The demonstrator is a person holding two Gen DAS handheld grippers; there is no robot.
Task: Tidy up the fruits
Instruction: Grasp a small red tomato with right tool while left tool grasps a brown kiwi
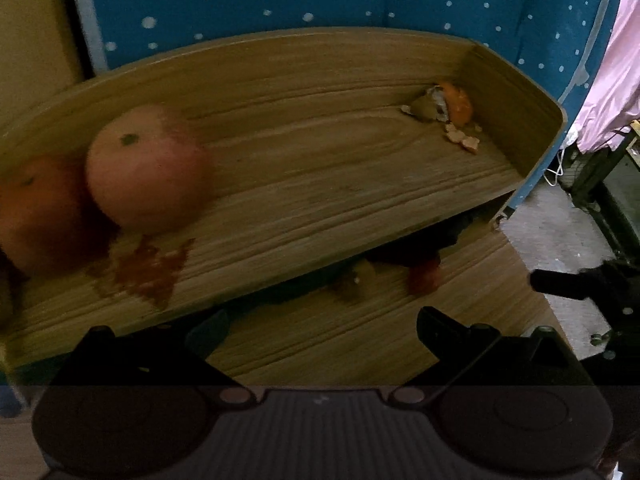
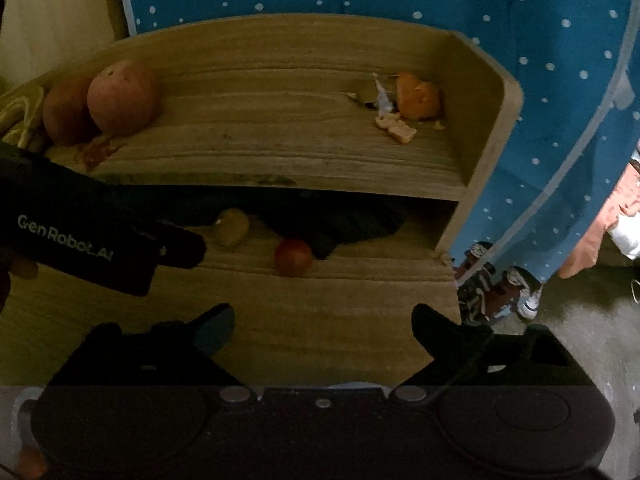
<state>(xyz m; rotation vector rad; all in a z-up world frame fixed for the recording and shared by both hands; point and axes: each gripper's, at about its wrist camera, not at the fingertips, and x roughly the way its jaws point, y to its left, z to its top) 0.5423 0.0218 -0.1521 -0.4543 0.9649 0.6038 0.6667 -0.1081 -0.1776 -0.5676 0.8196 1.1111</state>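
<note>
A: Upper shelf (image 2: 280,148), left end: two apples (image 2: 122,96) touching, a reddish stain just in front. Right end: orange peel (image 2: 418,98) with scraps beside.

B: Below that shelf?

A: Small red fruit (image 2: 293,257) and a greenish fruit (image 2: 231,227) near it, partly shadowed under the shelf edge.

B: Grippers?

A: Left gripper (image 1: 320,332): jaws spread wide, nothing between. Right gripper (image 2: 320,330): likewise wide apart and empty. Both held short of the lower fruit, no contact.

B: Step in hand?

A: Judged an approach, before any pick. Target not certain; red fruit nearest the right gripper.

B: Next move?

A: Likely reaching in low under the shelf edge, straddling one fruit, closing gently. Risk of rolling it away.
</note>
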